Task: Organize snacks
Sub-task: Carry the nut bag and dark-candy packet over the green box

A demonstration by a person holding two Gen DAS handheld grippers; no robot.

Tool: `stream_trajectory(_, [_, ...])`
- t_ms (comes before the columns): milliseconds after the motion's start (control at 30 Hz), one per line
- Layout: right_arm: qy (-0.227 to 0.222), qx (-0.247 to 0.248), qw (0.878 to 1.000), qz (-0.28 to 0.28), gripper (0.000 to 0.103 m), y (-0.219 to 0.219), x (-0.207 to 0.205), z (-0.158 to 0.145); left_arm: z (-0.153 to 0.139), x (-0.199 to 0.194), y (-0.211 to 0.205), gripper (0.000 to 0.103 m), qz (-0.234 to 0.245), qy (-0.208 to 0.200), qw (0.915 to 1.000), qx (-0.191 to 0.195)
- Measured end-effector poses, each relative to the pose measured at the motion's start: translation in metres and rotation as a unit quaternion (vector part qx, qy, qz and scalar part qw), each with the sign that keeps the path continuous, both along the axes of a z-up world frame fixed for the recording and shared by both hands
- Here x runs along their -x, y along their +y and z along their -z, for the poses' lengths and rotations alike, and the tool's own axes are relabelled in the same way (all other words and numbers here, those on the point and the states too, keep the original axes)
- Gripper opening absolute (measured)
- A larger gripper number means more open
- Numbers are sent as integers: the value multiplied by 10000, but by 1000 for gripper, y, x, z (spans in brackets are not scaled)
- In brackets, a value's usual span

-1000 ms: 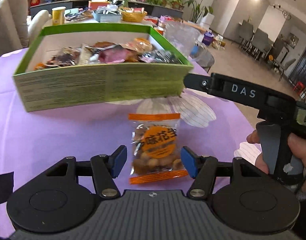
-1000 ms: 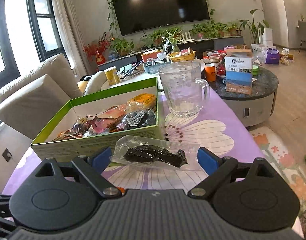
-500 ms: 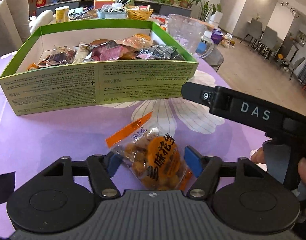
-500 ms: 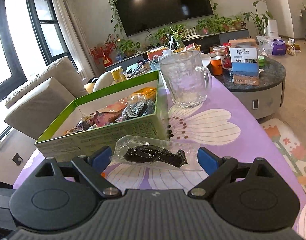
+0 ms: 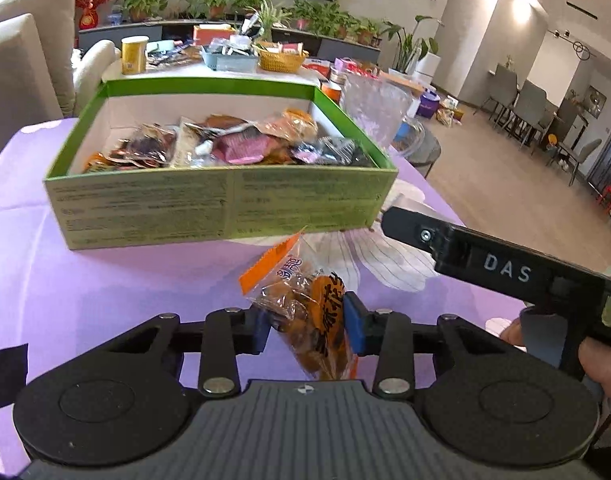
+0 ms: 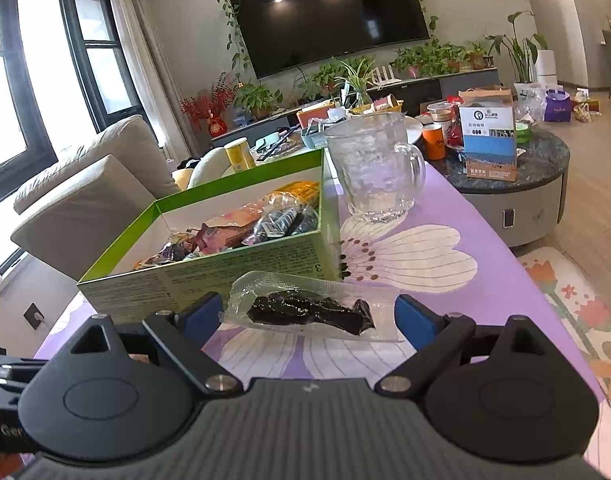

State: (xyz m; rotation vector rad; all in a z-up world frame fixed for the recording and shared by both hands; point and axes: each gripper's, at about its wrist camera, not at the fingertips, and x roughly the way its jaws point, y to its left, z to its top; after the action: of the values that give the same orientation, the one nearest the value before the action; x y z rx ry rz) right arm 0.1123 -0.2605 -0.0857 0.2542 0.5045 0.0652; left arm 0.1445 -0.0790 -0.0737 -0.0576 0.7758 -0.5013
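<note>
An orange peanut packet [image 5: 301, 312] stands tilted between the blue pads of my left gripper [image 5: 305, 328]. Its jaws are closing and both pads press on the packet, which is raised off the purple tablecloth [image 5: 125, 280]. Just beyond it is the green snack box [image 5: 225, 208], open-topped and holding several wrapped snacks. My right gripper [image 6: 307, 316] is shut on the ends of a clear packet with a dark snack [image 6: 309, 310], held level in front of the box's near right corner [image 6: 325, 256]. The right tool's black body [image 5: 505, 270] reaches in from the right of the left wrist view.
A large glass mug [image 6: 373, 172] stands on the cloth right of the box. Beyond it is a round dark side table [image 6: 545, 160] with cartons and cups. A beige sofa [image 6: 85, 200] sits left of the table. A cluttered counter [image 5: 225, 60] lies behind the box.
The left jaws have narrowed from wide open onto the peanut packet, which went from lying flat to tilted and lifted. The right gripper still holds its dark snack packet, hardly moved.
</note>
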Motion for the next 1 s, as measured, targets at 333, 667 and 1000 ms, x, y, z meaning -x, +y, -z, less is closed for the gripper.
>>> stream_trajectory(333, [-279, 345, 9989, -137, 51, 25, 13, -27, -21, 7, 25, 34, -231, -332, 9992, 17])
stream_trajectory(667, [-473, 600, 9969, -202, 51, 44, 4, -45, -50, -8, 45, 34, -388, -787, 9960, 139])
stream_trajectory(1000, [-840, 851, 9924, -298, 51, 55, -25, -65, -74, -52, 50, 34, -586, -1330, 9894, 8])
